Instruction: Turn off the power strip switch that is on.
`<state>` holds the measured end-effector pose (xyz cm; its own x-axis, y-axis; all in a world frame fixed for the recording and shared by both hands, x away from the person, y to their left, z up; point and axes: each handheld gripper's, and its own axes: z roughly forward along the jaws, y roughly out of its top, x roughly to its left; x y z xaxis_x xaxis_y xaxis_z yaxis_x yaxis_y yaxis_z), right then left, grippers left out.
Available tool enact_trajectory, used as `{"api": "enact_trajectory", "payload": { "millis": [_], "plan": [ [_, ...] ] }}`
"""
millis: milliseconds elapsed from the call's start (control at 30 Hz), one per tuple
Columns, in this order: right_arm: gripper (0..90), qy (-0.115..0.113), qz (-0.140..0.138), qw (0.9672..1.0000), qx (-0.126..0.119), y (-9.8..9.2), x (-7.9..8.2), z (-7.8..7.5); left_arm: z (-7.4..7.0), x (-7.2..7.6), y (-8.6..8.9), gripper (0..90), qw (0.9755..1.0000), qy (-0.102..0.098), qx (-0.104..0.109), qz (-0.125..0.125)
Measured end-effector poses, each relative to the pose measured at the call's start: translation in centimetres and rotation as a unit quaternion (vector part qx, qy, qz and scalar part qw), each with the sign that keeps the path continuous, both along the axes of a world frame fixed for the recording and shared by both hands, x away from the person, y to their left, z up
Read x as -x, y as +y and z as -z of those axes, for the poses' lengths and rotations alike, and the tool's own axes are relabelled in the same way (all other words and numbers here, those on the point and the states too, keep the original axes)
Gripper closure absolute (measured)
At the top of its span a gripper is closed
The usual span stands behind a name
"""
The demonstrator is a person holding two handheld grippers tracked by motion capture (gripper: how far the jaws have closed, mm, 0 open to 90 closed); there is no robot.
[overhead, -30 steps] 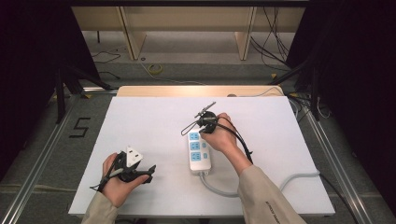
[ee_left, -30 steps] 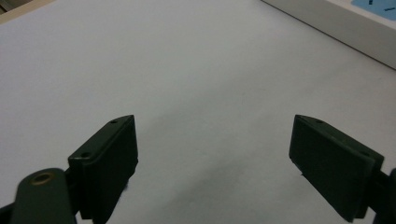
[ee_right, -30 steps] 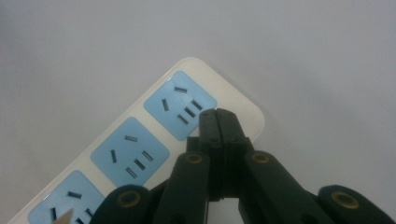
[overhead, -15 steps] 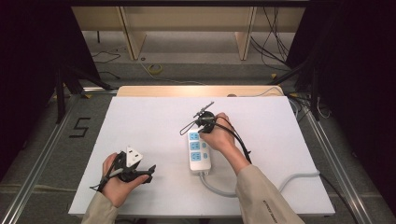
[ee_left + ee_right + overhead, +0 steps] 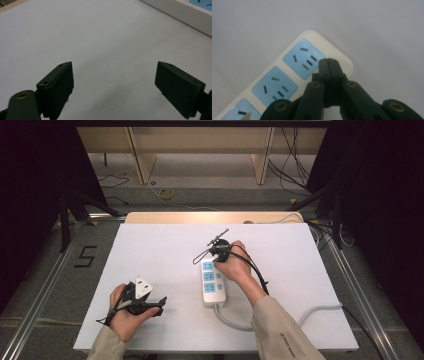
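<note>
High view: white matte desk carries a white plastic power strip, rounded oblong, right of centre, long axis running near to far, grey cord leaving its near end. Three pale-blue socket faces lie flat upward. Right tool, jaws pressed together with nothing between, hovers over the far socket. Left tool stands wide, empty.

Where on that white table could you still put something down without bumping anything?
The far left of the table, beyond the left gripper, is bare, and so is the far right corner past the right gripper. It is crowded near the front around the power strip and its grey cable.
</note>
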<state>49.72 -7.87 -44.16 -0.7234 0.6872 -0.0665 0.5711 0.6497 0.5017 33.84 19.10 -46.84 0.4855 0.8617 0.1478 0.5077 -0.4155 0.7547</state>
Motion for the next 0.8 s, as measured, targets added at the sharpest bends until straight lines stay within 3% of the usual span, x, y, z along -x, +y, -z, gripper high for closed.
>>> {"api": "enact_trajectory", "payload": {
  "millis": [800],
  "plan": [
    [90.0, 0.002, 0.014, 0.9999, -0.001, 0.09, -0.06, 0.05, -0.02, -0.03, -0.05, 15.2, 1.0, 0.001, -0.001, 0.001]
  ]
}}
